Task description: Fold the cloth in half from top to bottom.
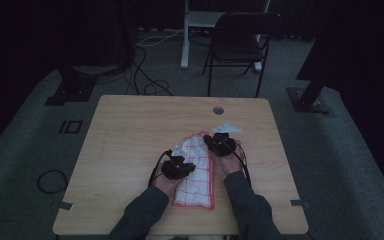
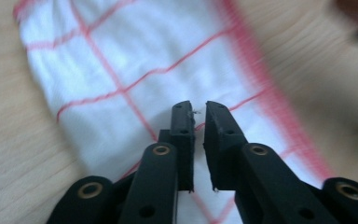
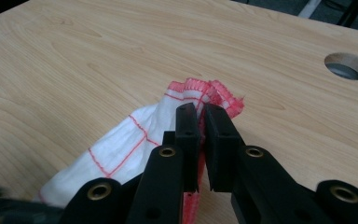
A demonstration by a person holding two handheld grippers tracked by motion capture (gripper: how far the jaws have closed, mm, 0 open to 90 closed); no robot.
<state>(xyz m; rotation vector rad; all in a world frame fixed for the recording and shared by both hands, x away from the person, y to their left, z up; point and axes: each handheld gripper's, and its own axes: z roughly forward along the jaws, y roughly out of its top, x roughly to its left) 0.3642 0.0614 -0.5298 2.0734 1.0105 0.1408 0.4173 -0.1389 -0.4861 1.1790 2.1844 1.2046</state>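
A white cloth with a red grid and red hem (image 1: 197, 177) lies folded in a long strip on the wooden table (image 1: 130, 130). My right gripper (image 3: 200, 112) is shut on the bunched red-hemmed far corner of the cloth (image 3: 121, 149); in the high view the right gripper (image 1: 210, 140) sits at the strip's far right end. My left gripper (image 2: 198, 109) hovers just over the flat cloth (image 2: 121, 56), jaws a narrow gap apart with nothing between them. From above, the left gripper (image 1: 181, 157) is at the strip's left edge.
A round cable hole (image 1: 218, 110) (image 3: 348, 65) lies in the table beyond the right gripper. A black folding chair (image 1: 237, 42) and cables stand on the floor past the far edge. Bare wood surrounds the cloth.
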